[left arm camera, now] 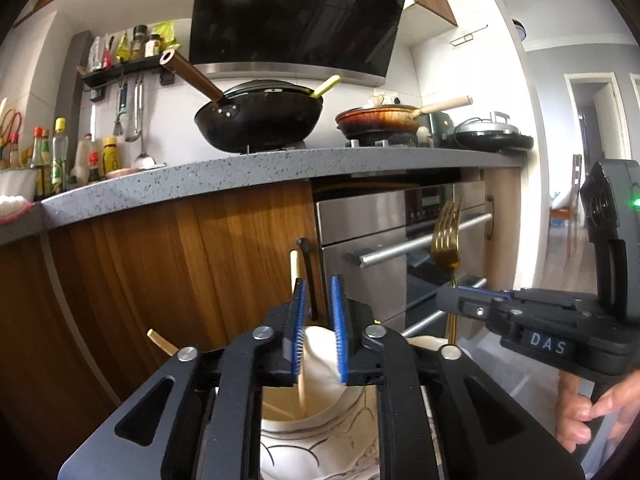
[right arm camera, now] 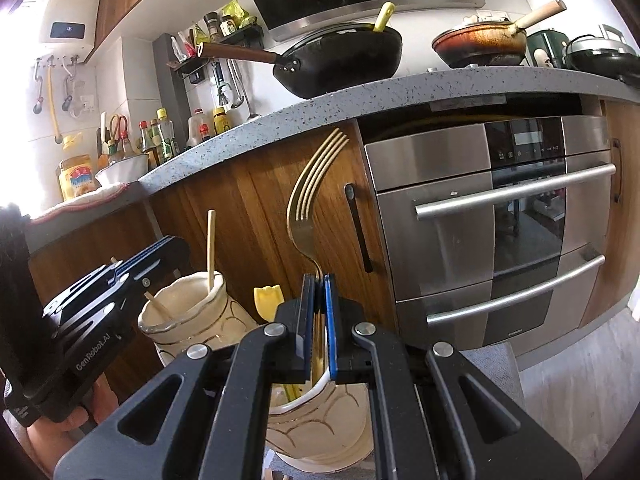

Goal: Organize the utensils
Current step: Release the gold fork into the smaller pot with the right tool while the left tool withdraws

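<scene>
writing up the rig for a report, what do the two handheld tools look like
Both are matte black linkage frames with silver pivot bolts and triangular cut-outs. Each left tool and right tool finger carries a blue ribbed pad. The left one reads "GenRobot.AI" on its side, the right "DAS", with a green light. No sleeves show.

low wrist views, facing shared oven (left arm camera: 400, 232)

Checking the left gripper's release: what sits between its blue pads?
In the left wrist view, a pale wooden chopstick stands beside the left pad of the left gripper, its lower end in the cream ceramic holder.
</scene>
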A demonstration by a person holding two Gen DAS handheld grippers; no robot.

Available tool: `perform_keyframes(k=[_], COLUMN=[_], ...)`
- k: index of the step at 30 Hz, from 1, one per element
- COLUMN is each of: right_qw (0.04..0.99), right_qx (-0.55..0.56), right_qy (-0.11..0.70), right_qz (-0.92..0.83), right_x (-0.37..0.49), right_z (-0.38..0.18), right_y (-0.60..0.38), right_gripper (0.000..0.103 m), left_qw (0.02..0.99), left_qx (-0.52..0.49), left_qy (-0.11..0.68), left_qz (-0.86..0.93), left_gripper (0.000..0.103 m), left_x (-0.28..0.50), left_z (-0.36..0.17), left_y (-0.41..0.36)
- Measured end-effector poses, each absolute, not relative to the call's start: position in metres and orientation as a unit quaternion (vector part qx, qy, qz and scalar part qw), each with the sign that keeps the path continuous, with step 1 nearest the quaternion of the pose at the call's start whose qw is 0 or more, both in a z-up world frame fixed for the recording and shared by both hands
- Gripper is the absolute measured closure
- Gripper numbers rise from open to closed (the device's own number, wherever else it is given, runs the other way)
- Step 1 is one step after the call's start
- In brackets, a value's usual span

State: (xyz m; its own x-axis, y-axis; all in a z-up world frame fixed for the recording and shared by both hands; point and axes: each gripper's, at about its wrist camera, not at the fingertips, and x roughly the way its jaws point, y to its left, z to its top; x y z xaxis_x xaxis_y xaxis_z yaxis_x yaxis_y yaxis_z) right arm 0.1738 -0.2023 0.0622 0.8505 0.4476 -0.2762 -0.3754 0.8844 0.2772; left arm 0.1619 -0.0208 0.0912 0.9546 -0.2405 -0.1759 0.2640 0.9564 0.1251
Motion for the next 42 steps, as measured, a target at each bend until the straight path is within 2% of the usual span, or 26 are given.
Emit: perform_keyframes(k=[2,5,11,12,13,14,15,17,19,23,25,29,35,42], right_qw=[0.956,0.955,0.955,0.955,0.955,0.955,0.955,0.957,0.956,0.953,0.953,0.953,0.954,0.957], right_qx=[0.108,0.112,0.112,0.111,0.110,0.108,0.107,0.099,0.103,0.111,0.114,0.109,0.102,0.081], right_qy=[0.172,0.179,0.183,0.183,0.183,0.181,0.180,0.183,0.187,0.191,0.190,0.189,0.196,0.217], right_qz=[0.211,0.207,0.205,0.207,0.208,0.209,0.210,0.204,0.203,0.206,0.209,0.209,0.201,0.174], right_x=[0.176,0.179,0.180,0.179,0.178,0.176,0.174,0.169,0.164,0.151,0.140,0.120,0.089,0.069], right_z=[0.062,0.060,0.060,0.061,0.062,0.063,0.064,0.066,0.068,0.072,0.073,0.072,0.061,0.039], right_y=[-0.203,-0.204,-0.206,-0.206,-0.206,-0.207,-0.208,-0.209,-0.213,-0.221,-0.225,-0.229,-0.239,-0.252], right_gripper=[0.097,0.097,0.094,0.087,0.075,0.070,0.067,0.064,0.046,0.031,0.021,0.011,0.006,0.006], left_qw=[0.986,0.987,0.988,0.988,0.988,0.989,0.989,0.990,0.992,0.993,0.994,0.994,0.991,0.981], left_qx=[0.075,0.079,0.085,0.083,0.080,0.076,0.069,0.061,0.057,0.047,0.044,0.036,0.035,0.019], left_qy=[0.075,0.071,0.069,0.070,0.072,0.072,0.072,0.069,0.065,0.064,0.065,0.074,0.104,0.170], left_qz=[-0.127,-0.122,-0.112,-0.111,-0.110,-0.109,-0.108,-0.103,-0.097,-0.087,-0.082,-0.075,-0.075,-0.088], left_gripper=[0.069,0.060,0.051,0.050,0.049,0.047,0.045,0.035,0.028,0.015,0.012,0.009,0.008,0.008], left_x=[0.161,0.161,0.161,0.161,0.160,0.160,0.158,0.151,0.145,0.127,0.114,0.089,0.060,0.041], left_z=[0.094,0.099,0.107,0.108,0.110,0.112,0.114,0.121,0.125,0.133,0.134,0.131,0.110,0.064], left_y=[-0.022,-0.023,-0.025,-0.025,-0.024,-0.022,-0.021,-0.017,-0.014,-0.007,-0.003,0.005,0.013,0.012])
